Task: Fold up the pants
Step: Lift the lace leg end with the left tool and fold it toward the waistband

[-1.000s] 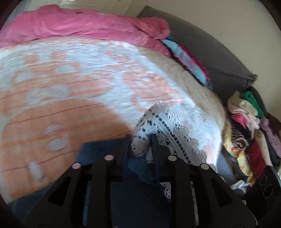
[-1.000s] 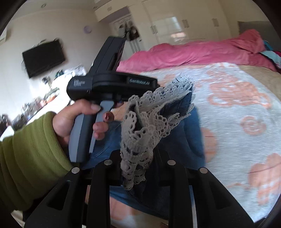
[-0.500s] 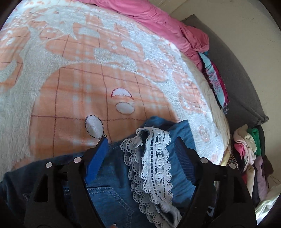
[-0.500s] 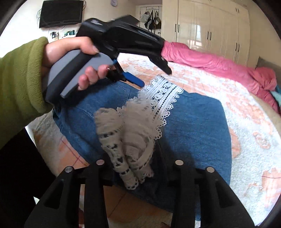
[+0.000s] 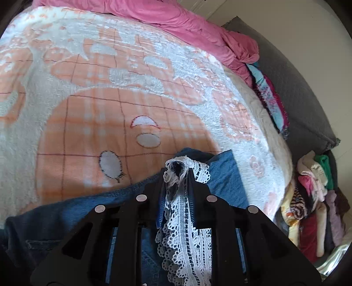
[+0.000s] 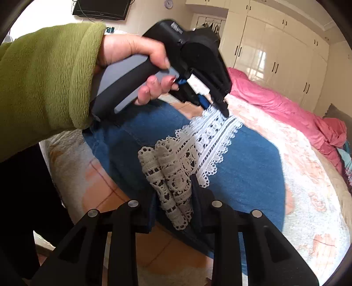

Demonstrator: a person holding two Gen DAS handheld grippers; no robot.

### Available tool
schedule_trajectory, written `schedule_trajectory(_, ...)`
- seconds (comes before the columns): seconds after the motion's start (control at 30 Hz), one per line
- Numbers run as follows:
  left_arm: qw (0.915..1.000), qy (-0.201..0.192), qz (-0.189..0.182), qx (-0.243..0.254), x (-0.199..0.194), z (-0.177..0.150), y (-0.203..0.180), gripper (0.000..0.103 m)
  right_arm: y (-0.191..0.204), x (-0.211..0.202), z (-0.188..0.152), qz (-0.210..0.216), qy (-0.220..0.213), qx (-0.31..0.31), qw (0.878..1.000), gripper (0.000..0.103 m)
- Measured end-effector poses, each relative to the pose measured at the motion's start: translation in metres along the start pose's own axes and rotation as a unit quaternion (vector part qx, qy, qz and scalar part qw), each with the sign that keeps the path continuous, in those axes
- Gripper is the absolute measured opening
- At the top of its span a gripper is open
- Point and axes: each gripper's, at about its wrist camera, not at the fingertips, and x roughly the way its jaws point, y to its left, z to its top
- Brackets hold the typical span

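Pants – lace hem | left gripper, right gripper both clamped on it | writing unreadable

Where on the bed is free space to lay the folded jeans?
Free: blanket between the jeans and pink duvet. Crowded: clothes pile beside the bed; both grippers hold the lace hem.

We are in a home bedroom. A bed carries a peach-and-white fleece blanket and a bunched pink duvet. Cream built-in wardrobes line the far wall; what looks like a wall-mounted television hangs beside them. Loose clothes pile beside the bed.
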Motion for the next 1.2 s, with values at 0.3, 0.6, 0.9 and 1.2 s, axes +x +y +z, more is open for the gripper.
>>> schedule_trajectory(0.3, 0.9987, 0.017, 0.048, 0.011, 0.022, -0.007, 0.008, 0.019, -0.001, -0.003, -0.004, 0.025, -0.004, 0.012, 1.000, 0.031)
schedule_trajectory(0.6, 0.9966, -0.024, 0.074, 0.027, -0.006, -0.013, -0.004, 0.045, -0.016, -0.025, -0.003, 0.126, 0.003, 0.088, 0.988, 0.059)
schedule_trajectory(0.9, 0.9907, -0.084, 0.092, 0.053, -0.058, -0.046, -0.034, 0.071, -0.062, -0.047, -0.018, 0.144, -0.021, 0.163, 0.976, 0.059)
schedule_trajectory(1.2, 0.9884, -0.114, 0.096, 0.028, -0.086, -0.100, -0.036, 0.073, -0.106, -0.059, -0.031, 0.085, -0.023, 0.228, 0.970, 0.070)
